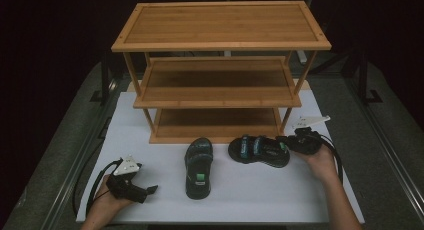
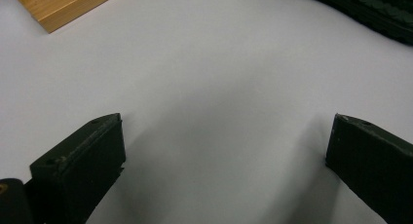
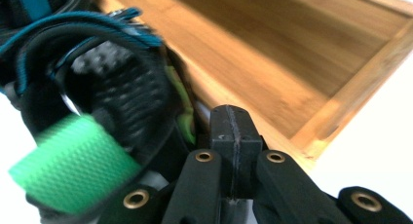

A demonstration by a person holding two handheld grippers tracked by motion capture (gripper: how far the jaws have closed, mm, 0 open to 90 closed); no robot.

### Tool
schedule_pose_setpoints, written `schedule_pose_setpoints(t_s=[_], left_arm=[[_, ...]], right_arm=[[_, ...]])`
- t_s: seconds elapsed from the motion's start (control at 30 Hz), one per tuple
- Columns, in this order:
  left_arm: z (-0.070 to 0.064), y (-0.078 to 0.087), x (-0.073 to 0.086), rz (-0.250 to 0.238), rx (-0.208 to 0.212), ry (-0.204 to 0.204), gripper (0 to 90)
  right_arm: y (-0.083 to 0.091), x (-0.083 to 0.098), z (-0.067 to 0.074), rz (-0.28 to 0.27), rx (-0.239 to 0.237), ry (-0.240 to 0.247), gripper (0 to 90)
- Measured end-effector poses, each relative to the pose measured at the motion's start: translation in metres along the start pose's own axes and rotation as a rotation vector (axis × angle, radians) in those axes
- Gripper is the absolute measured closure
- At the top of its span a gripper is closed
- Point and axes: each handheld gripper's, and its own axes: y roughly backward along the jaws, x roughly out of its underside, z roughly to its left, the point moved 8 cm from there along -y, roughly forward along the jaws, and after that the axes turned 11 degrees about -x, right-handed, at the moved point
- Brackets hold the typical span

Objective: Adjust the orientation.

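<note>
Right gripper (image 3: 233,136): in the right gripper view the two black jaws are pressed flat together, with only a thin seam between them and nothing pinched. The jaw tips sit just beside the heel end of a black sandal (image 3: 104,102) with teal straps and a bright green pull tab (image 3: 68,160); actual contact can't be told. Behind the tips runs the front edge of the bottom wooden shelf board (image 3: 272,73).

In the high view, this gripper (image 1: 286,139) is at the right end of that sandal (image 1: 259,150), which lies crosswise just in front of the rack's base. The right hand (image 1: 324,162) holds the gripper body, with a cable looping off to the right.

Left gripper (image 2: 224,156): in the left gripper view the jaws stand wide apart over bare white table surface (image 2: 204,78), holding nothing. A corner of the wooden rack (image 2: 63,5) shows at upper left, and a dark ridged sandal sole (image 2: 370,12) at upper right.

In the high view, the left gripper (image 1: 150,190) is near the front-left of the white table (image 1: 250,200), held by the left hand (image 1: 107,200), its jaws pointing right toward a second sandal (image 1: 198,167). That sandal lies lengthwise, near the middle, well apart from the left gripper and near the first sandal without touching it.

The three-tier wooden shelf rack (image 1: 220,27) stands at the back of the table; all three shelves are bare.
</note>
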Motion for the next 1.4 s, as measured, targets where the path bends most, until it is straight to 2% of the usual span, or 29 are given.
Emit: schedule_pose_setpoints(t_s=[0.07,0.17,0.27,0.43,0.47,0.5,0.6,0.7,0.73,0.77,0.8,0.83,0.93,1.0,1.07,1.2,1.4], left_arm=[[0.000,0.000,0.000,0.000,0.000,0.000,0.2],[0.000,0.000,0.000,-0.001,0.000,-0.001,0.2],[0.000,0.000,0.000,-0.001,-0.001,-0.001,0.2],[0.000,0.000,0.000,-0.002,-0.001,0.000,0.2],[0.000,0.000,0.000,-0.002,-0.001,0.000,0.2],[0.000,0.000,0.000,-0.002,-0.001,0.001,0.2],[0.000,0.000,0.000,-0.002,-0.001,0.000,0.2],[0.000,0.000,0.000,-0.002,-0.002,0.000,0.3],[0.000,0.000,0.000,-0.002,-0.002,0.000,0.3],[0.000,0.000,0.000,-0.002,-0.002,0.000,0.3],[0.000,0.000,0.000,-0.002,-0.001,0.000,0.3],[0.000,0.000,0.000,-0.002,-0.001,0.000,0.3],[0.000,0.000,0.000,-0.002,0.000,0.001,0.2],[0.000,0.000,0.000,-0.002,0.000,0.000,0.3],[0.000,0.000,0.000,-0.002,-0.001,0.000,0.3],[0.000,0.000,0.000,-0.003,-0.001,0.000,0.2],[0.000,0.000,0.000,-0.003,-0.002,0.000,0.3]], right_arm=[[0.010,-0.003,-0.003,-0.033,0.032,-0.016,85.2],[0.029,-0.009,-0.002,-0.094,0.032,-0.033,79.1],[0.042,-0.014,0.007,-0.128,0.012,-0.021,73.2],[0.051,-0.020,0.030,-0.137,-0.033,0.016,65.8],[0.051,-0.020,0.030,-0.137,-0.033,0.016,65.8],[0.055,-0.021,0.040,-0.138,-0.067,0.035,62.2],[0.057,-0.021,0.052,-0.133,-0.099,0.064,56.5],[0.050,-0.019,0.054,-0.101,-0.096,0.088,54.8],[0.050,-0.019,0.054,-0.101,-0.096,0.088,54.8],[0.041,-0.017,0.050,-0.071,-0.092,0.088,57.1],[0.038,-0.017,0.048,-0.064,-0.092,0.087,64.9],[0.037,-0.016,0.047,-0.062,-0.089,0.091,68.4],[0.038,-0.017,0.047,-0.065,-0.086,0.086,74.4],[0.039,-0.016,0.048,-0.059,-0.081,0.094,82.1],[0.039,-0.015,0.050,-0.053,-0.082,0.095,84.0],[0.043,-0.018,0.065,-0.048,-0.117,0.105,84.5],[0.042,-0.015,0.098,-0.007,-0.166,0.163,84.4]])
